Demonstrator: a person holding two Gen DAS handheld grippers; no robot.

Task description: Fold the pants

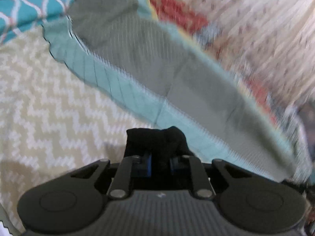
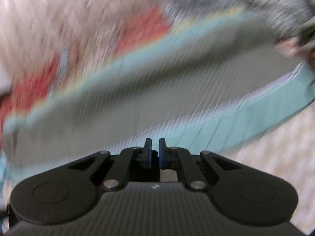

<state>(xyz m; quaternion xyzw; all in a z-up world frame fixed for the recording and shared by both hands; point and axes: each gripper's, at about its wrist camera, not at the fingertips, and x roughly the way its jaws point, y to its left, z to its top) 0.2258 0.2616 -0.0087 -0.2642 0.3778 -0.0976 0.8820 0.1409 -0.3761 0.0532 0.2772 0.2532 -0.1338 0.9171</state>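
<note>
Folding looks barely begun, judging by how little cloth shows and how much both views smear. In the left wrist view the left gripper [image 1: 160, 158] pinches a bunch of black cloth [image 1: 157, 137], likely the pants, which rises just above its blue pads [image 1: 147, 164] at lower centre; the rest of the garment is hidden, so no fold can be confirmed. Behind it a grey strip with a teal border [image 1: 149, 72] runs from upper left to lower right over a cream zigzag bedspread [image 1: 49, 102], with a teal patterned pillow [image 1: 27, 5] at upper left. In the right wrist view the right gripper [image 2: 155, 153] has its pads nearly pressed together with a thin gap and nothing visibly between them. The pants do not show there. Every fold, I judge, still remains.
</note>
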